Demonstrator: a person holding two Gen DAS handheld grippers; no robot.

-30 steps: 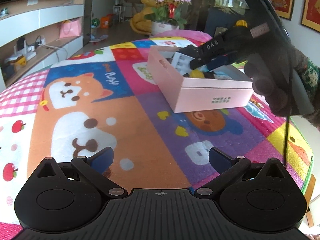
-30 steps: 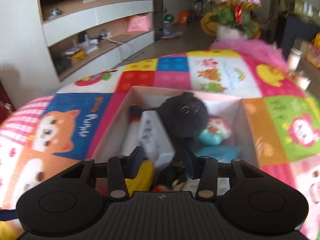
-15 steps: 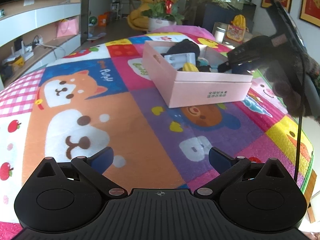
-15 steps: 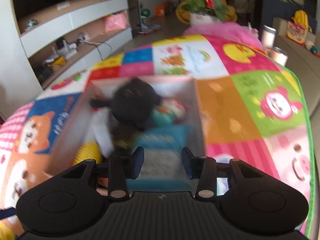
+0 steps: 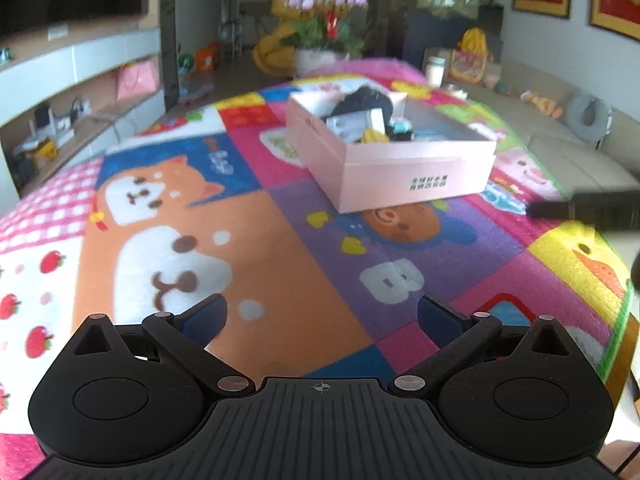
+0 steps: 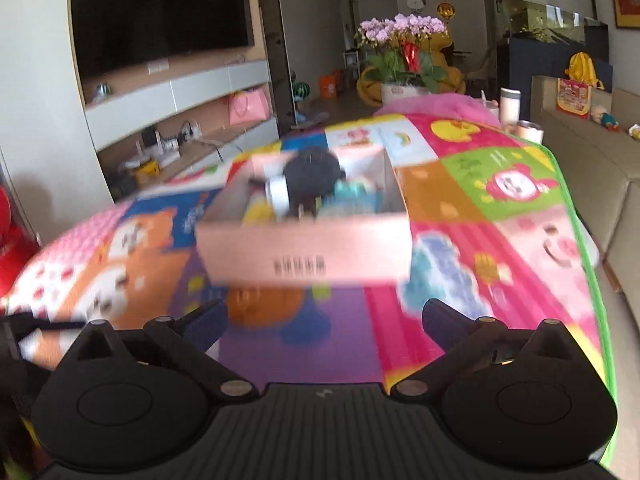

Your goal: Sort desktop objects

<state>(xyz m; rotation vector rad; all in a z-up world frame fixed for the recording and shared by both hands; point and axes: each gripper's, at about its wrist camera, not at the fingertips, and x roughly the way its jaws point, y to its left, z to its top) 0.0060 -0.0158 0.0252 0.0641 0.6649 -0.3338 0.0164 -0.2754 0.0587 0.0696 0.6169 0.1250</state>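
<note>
The right tool (image 6: pixel 324 316), a second ago narrow over the pink box (image 5: pixel 400 176), has pulled back to the box's near side; its jaws are opening wide with nothing between them, pointing down toward the cartoon play mat (image 5: pixel 280 240) on the counter. The box, holding a black plush toy (image 6: pixel 312 172), a white carton (image 5: pixel 352 122) and other small things, sits mid-mat. The left tool (image 5: pixel 320 314) hangs wide and empty over the mat, angled downward, barely shifted.

The pink box (image 5: pixel 400 178) carries 2 lines of small dark characters, too small to read. The play mat (image 5: pixel 280 240) shows a white "B".
</note>
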